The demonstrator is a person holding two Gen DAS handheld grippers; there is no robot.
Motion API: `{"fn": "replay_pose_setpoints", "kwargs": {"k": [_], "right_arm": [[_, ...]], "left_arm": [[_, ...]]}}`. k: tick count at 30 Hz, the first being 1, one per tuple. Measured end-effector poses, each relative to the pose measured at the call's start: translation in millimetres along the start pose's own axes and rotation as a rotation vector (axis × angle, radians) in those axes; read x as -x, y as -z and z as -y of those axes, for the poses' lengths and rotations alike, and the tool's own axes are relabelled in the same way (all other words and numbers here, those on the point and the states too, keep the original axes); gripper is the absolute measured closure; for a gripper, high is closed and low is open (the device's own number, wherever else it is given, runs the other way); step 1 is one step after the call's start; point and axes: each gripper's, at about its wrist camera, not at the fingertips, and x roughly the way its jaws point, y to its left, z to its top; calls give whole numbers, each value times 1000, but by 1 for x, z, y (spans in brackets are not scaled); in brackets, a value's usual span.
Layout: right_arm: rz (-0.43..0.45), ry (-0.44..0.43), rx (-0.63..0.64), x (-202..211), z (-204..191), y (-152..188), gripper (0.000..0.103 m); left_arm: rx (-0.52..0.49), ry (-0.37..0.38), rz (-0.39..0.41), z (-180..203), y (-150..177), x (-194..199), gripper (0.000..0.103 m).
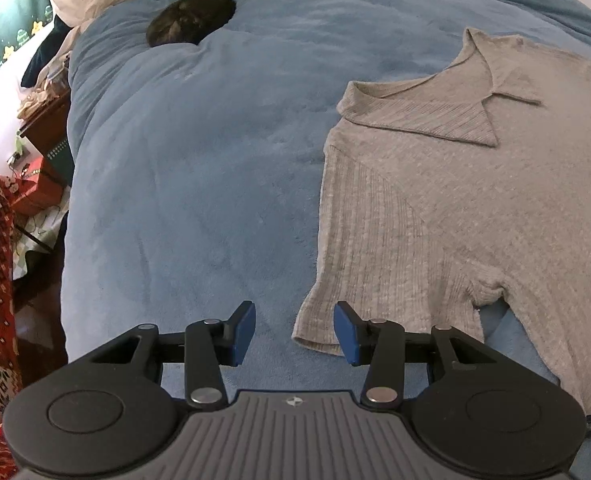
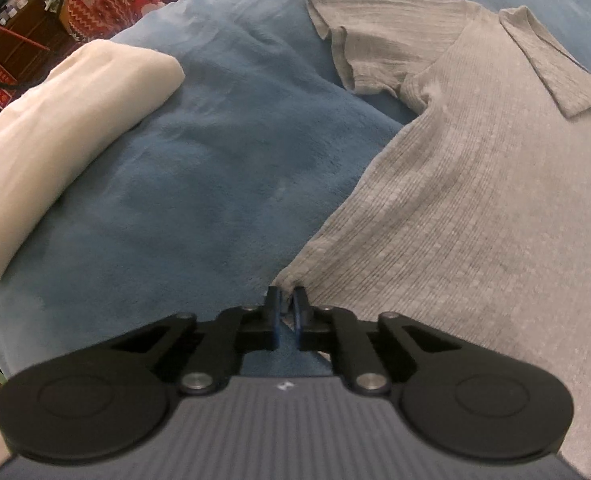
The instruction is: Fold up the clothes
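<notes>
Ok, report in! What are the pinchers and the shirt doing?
Right gripper shut on grey shirt hem corner. Left gripper open beside sleeve. Shirt flat on blue blanket. Nothing blocking.

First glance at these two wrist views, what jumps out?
A grey ribbed shirt with a collar lies spread flat on a blue blanket. The right gripper is pinched shut on the shirt's bottom corner, while the left gripper hangs open at a sleeve hem. A folded white cloth lies apart on the blanket.

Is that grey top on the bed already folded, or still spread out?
Spread out. The grey top lies flat on the blue blanket, collar open and a short sleeve extended sideways; no part is doubled over.
</notes>
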Motion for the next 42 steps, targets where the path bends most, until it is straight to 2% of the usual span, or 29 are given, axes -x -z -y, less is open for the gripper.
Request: {"fn": "replay_pose_setpoints", "kwargs": {"k": [11,18,20,21,22,24,28,34,40,42], "right_arm": [[4,15,17,3,-4,-1,100],[7,11,13,2,-3,-3,100],[8,10,13,1,-4,-3,100],[8,9,13,0,-4,-4,100],[9,8,14,-1,-4,-4,100],[8,6,17,-2,-4,-4,100],[6,1,16,-5,-4,-6,100],[4,-4,18,-3,-3,-7,100],[5,-7,16,-3,-2,-7,100],[5,-7,16,-3,-2,-7,100]], "left_arm": [[-56,-5,-11,-4,1,5,59],[-71,50,-45,-8,-5,-4,59],[-100,44,-80,-4,-6,-13,68],[-114,41,-98,-3,-6,-18,86],[-118,42,-116,-2,-6,-24,98],[-93,71,-126,0,-6,-30,102],[-109,65,-91,2,-5,-22,102],[-116,35,-84,-15,-5,-11,103],[-117,-53,-110,-29,2,-14,103],[-96,-52,-128,-31,4,-20,103]]}}
